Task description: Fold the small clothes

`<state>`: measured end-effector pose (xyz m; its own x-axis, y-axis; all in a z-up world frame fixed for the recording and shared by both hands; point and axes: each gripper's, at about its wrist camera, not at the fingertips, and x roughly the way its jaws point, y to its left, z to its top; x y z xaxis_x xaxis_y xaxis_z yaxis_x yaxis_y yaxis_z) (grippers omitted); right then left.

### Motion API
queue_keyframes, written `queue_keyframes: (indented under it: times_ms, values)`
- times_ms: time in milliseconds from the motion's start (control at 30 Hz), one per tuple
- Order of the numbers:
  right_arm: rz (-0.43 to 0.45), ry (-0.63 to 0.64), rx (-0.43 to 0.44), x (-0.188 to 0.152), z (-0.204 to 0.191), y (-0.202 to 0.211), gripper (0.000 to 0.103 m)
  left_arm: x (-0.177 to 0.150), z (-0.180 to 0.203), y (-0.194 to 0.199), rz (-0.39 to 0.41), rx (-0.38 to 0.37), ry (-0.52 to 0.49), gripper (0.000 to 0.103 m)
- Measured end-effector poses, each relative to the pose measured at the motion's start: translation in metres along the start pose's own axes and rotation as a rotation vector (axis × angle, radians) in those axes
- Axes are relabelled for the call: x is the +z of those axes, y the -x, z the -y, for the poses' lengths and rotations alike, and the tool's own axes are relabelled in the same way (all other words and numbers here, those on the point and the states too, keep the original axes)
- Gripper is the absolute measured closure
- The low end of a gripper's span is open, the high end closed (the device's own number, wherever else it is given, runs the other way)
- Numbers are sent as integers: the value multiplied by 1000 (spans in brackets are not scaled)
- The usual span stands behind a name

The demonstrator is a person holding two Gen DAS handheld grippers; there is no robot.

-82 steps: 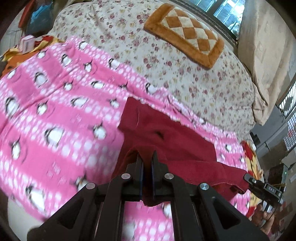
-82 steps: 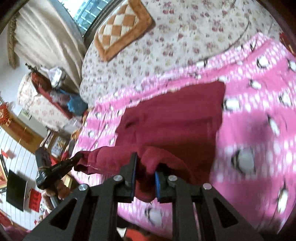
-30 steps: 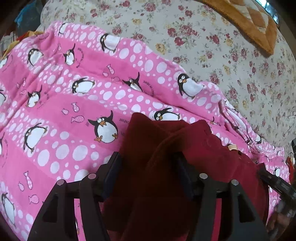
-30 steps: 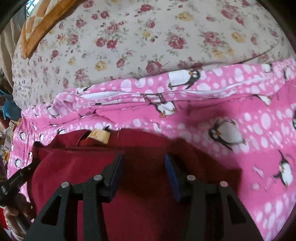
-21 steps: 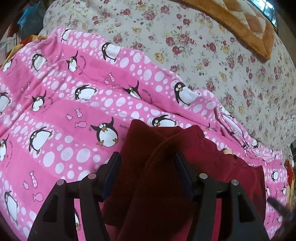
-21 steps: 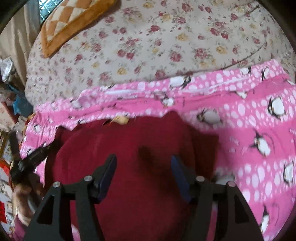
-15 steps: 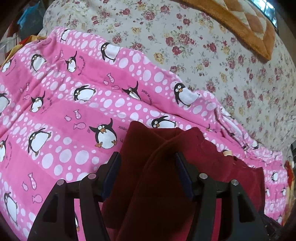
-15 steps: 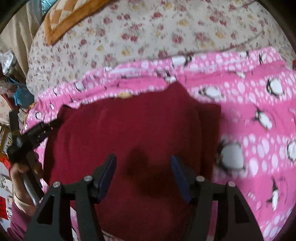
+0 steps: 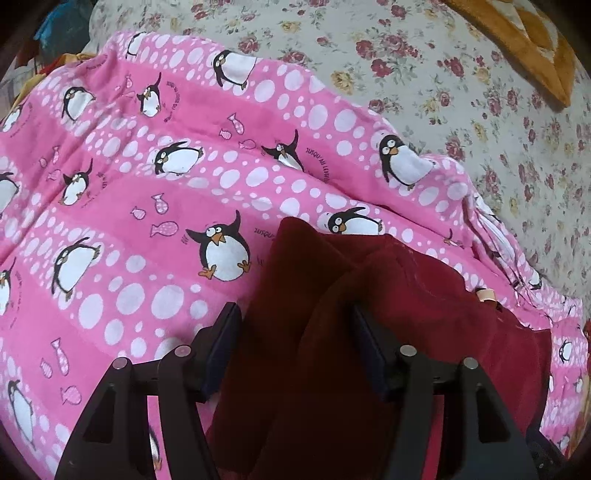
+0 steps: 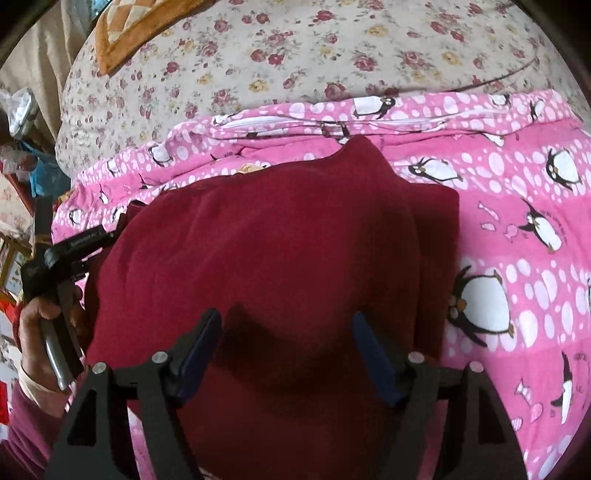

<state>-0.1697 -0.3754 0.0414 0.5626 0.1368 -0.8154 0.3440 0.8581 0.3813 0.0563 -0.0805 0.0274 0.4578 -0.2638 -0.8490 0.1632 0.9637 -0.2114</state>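
A dark red fleece garment (image 9: pixel 369 295) (image 10: pixel 277 240) lies folded on a pink penguin blanket (image 9: pixel 147 206) (image 10: pixel 517 229). A tan label (image 9: pixel 485 295) peeks out at its far edge. My left gripper (image 9: pixel 293 314) hovers over the garment's left part, jaws apart and opening slightly; a ridge of cloth runs between them, and the pads do not press it. My right gripper (image 10: pixel 285 315) stands over the garment's near middle, jaws opening wide, with the cloth lying flat beneath them. In the right wrist view the left gripper (image 10: pixel 74 243) shows in a hand (image 10: pixel 37 317) at the garment's left edge.
Beyond the blanket stretches a cream floral bedspread (image 9: pixel 461 92) (image 10: pixel 295 48). On it lies an orange checked cushion (image 9: pixel 517 33) (image 10: pixel 125 26). Clutter (image 10: pixel 22 147) stands beside the bed at the left of the right wrist view.
Earlier both grippers were shut on a lifted edge of the red garment; now it lies folded and released. Over the last second the right gripper drew back and its jaws widened.
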Motion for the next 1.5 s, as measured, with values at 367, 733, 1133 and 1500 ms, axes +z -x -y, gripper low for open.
queue_keyframes:
  times_ms: [367,733,1133,1500]
  values:
    - [-32,3,-34,-26,-6,6,25,-18,6,36,45,-10,-44,61]
    - [35,-29,61,-33,-2,21,25,-34,-15,53,4,-74,11,61]
    - [92,79,-7,-17,-9,8,25,-37,-15,51,-3,-39,-44,61]
    - [67,88,-2,-13,-9,3,24,-34,-43,39,-65,-147,67,52]
